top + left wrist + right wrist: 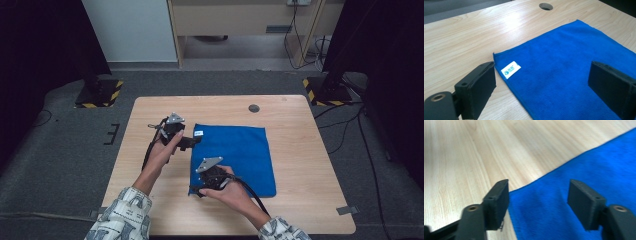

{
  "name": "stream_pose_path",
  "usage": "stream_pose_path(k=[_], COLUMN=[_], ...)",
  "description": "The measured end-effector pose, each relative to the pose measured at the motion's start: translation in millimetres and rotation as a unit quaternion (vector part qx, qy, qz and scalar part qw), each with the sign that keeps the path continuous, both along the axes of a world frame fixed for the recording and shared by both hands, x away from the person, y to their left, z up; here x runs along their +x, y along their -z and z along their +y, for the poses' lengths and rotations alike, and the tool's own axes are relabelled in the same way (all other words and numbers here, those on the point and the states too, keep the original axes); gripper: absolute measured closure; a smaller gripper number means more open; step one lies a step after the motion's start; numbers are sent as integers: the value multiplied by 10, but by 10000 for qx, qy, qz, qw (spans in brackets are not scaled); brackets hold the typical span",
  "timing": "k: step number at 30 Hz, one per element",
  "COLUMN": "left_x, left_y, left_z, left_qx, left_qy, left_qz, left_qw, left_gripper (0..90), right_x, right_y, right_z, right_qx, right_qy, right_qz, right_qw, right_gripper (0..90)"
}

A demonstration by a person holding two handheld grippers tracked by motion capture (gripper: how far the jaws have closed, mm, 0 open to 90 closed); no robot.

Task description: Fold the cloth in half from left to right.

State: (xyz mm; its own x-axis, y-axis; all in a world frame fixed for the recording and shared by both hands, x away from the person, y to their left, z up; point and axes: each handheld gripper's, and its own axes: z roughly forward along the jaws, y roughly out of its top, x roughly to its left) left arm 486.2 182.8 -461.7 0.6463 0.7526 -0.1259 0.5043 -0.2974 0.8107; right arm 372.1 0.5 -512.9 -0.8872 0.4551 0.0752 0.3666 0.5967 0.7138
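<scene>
The flat blue microfibre cloth (235,157) lay spread on the pale wooden table (300,200), its white sewn label (510,69) at the far left corner. That corner sat just ahead of the left gripper (189,143), between jaws that stood wide apart with nothing in them. The near left corner lay under the right gripper (537,200), whose jaws were also apart, straddling the cloth's edge with the pads not yet pressing on it.

Risk one, as I judged it: the right jaws could close on the tabletop beside the hem and come up with no cloth at all, since one pad (499,202) hung over bare wood. Risk two: a thin pinch, and the corner slips out on the lift. And if the two hands grabbed unevenly, the fold would end up skewed or bunched.
</scene>
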Motion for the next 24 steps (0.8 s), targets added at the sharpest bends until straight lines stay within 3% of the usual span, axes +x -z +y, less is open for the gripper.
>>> stream_pose_path(k=[11, 14, 17, 18, 22, 24], left_x=[-17, -15, -13, -15, -7, -3], left_y=[-46, -45, -40, -39, -29, -23], left_z=[107, 119, 132, 134, 137, 135], left_qx=[-23, -14, -8, -3, 9, 10], left_qy=[-98, -100, -97, -93, -87, -97], left_qz=[-32, -19, -16, -16, -9, 1], left_qw=[9999, 9999, 10000, 10000, 10000, 10000], left_gripper=[75, 75, 75, 75, 75, 75], right_x=[-135, -149, -166, -169, -185, -185], right_y=[29, 48, 87, 106, 136, 146], right_z=[96, 96, 109, 118, 156, 172], right_qx=[62, 47, -45, -109, -167, -213], right_qy=[-138, -159, -133, -96, -23, -29], right_qz=[-161, -151, -191, -192, -231, -238], right_qw=[9998, 9997, 9997, 9997, 9996, 9995], right_gripper=[625, 635, 605, 528, 410, 398])
